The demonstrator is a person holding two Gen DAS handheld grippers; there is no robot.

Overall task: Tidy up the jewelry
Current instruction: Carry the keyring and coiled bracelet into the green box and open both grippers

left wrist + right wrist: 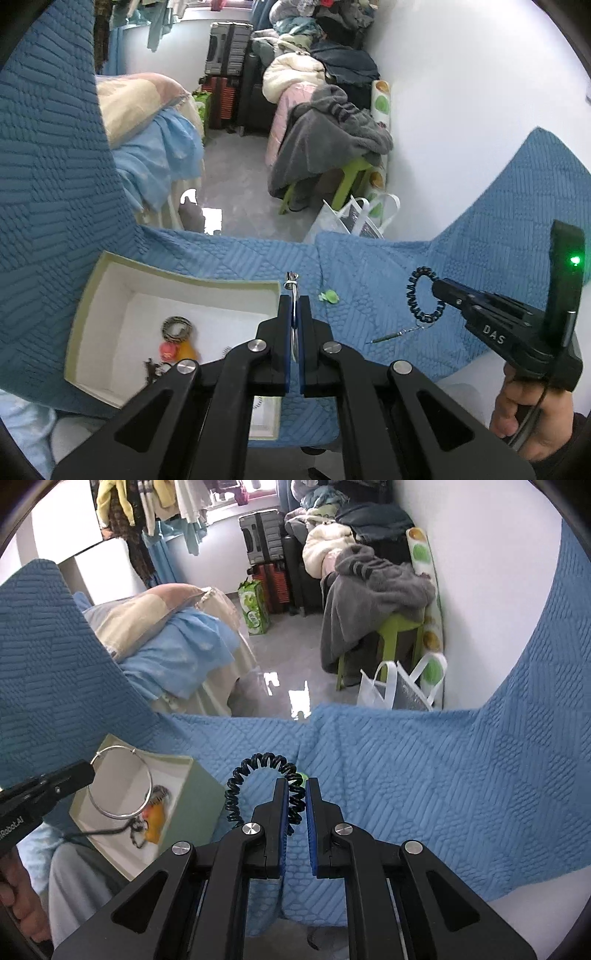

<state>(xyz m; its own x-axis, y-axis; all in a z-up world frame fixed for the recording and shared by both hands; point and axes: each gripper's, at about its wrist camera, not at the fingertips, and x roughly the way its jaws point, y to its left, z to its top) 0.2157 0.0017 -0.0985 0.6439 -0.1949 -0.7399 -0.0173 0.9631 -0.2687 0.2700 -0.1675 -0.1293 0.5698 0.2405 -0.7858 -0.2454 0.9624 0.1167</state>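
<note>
Over on the left sits the open box (pixel 110 295), pale green outside and white inside, resting on the blue quilted cover (pixel 369 266). In its near corner lie a striped hair tie (pixel 177 328), a pink and orange piece (pixel 175 350) and some darker bits too blurred to make out.

Just beside the box's right edge, the left gripper (pixel 295 301) reaches forward, level and raised off the cover. Its blue-padded fingers are pinched narrow on a thin silver hoop bangle (pixel 292 286), held edge-on from its own camera. In the right wrist view the bangle (pixel 122 781) reads as a full, slender silver ring with a small clasp at the top, hanging in front of the box (pixel 199 786).

A small green trinket (pixel 328 296) lies on the cover between the two tools.

Further right, the right gripper (pixel 437 290) comes in from the side, gripped from below by a bare hand (pixel 528 413). Its fingers (pixel 282 805) are drawn close around a dark coiled bracelet (pixel 258 771), a springy blue-black spiral lifted above the cover. A fine chain with a slim pendant (pixel 388 336) trails beneath the bracelet (pixel 415 295) down to the fabric.
</note>
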